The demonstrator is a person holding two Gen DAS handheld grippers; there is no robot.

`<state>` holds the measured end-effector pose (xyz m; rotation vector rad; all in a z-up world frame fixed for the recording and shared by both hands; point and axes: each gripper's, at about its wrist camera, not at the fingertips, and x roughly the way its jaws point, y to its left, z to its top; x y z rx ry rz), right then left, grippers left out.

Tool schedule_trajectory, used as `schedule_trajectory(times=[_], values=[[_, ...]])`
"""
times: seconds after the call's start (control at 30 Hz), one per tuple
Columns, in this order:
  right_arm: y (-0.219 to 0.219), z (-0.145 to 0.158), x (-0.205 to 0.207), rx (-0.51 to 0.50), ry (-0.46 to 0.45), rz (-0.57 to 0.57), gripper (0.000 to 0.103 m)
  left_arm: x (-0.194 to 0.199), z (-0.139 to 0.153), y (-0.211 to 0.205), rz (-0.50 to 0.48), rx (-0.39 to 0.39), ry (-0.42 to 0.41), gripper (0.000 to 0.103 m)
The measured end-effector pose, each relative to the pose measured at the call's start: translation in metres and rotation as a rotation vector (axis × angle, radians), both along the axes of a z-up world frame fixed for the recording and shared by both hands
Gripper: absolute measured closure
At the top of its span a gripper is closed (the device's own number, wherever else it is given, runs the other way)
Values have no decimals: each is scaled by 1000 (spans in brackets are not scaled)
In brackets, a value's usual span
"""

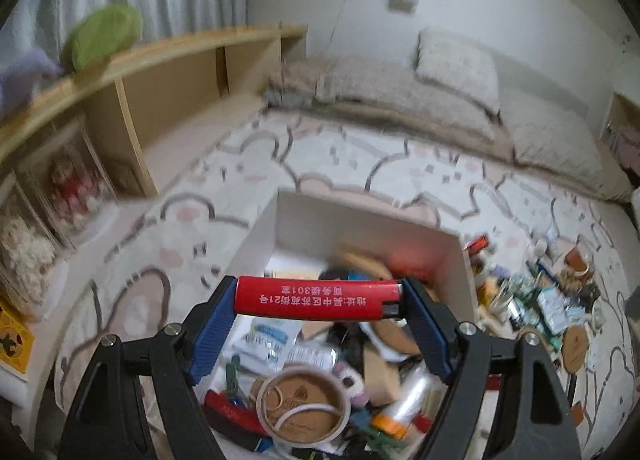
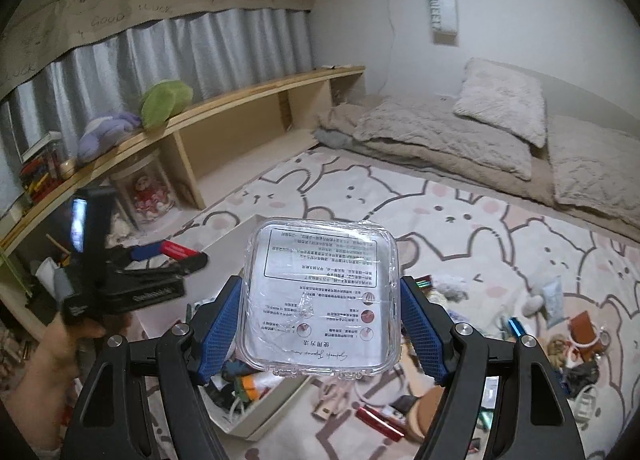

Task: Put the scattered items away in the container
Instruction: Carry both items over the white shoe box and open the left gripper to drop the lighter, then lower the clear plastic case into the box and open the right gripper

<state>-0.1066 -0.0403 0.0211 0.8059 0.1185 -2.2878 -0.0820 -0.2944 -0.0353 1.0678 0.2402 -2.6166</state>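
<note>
My left gripper (image 1: 318,298) is shut on a red lighter (image 1: 318,297) with white print, held crosswise above the white box (image 1: 360,220), which holds several small items. My right gripper (image 2: 320,300) is shut on a clear square plastic case (image 2: 320,296) with a printed label, held above the box's right edge (image 2: 264,420). The left gripper (image 2: 160,256) with the red lighter also shows at the left of the right wrist view, held in a hand. Scattered items (image 1: 540,300) lie on the rug to the right of the box, and they also show in the right wrist view (image 2: 560,340).
A bunny-patterned rug (image 2: 460,220) covers the floor. A low wooden shelf (image 2: 240,100) with plush toys runs along the left. Beige bedding and a pillow (image 2: 500,100) lie at the back. A roll of tape (image 1: 304,404) sits in the box.
</note>
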Motion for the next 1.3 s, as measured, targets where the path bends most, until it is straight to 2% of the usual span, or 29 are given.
schedule_trajectory(times=[0.17, 0.23, 0.37, 0.47, 0.6, 0.73, 0.8, 1.0, 1.23, 1.3], values=[[-19, -11, -5, 18, -21, 39, 26, -20, -36, -25, 15, 106, -115, 22], [-26, -16, -8, 29, -30, 47, 26, -27, -44, -28, -3, 117, -155, 22], [-34, -26, -13, 28, -54, 69, 26, -39, -60, -25, -19, 10, -273, 22], [-37, -33, -16, 22, -71, 77, 26, -46, -72, -21, -47, -37, -349, 22], [-39, -43, -20, 26, -98, 80, 26, -57, -86, -16, -72, -97, -399, 22], [-41, -46, -23, 39, -105, 72, 26, -64, -94, -15, -83, -86, -400, 21], [-43, -45, -24, 41, -106, 67, 26, -66, -97, -17, -61, -57, -404, 0], [-51, -45, -30, 29, -118, 55, 26, -54, -88, -18, -75, -12, -337, 0], [-72, -54, -35, 37, -145, 54, 26, -33, -72, -11, -112, 3, -215, 0], [-78, -57, -37, 45, -154, 55, 26, -27, -71, -10, -122, 2, -203, 0]])
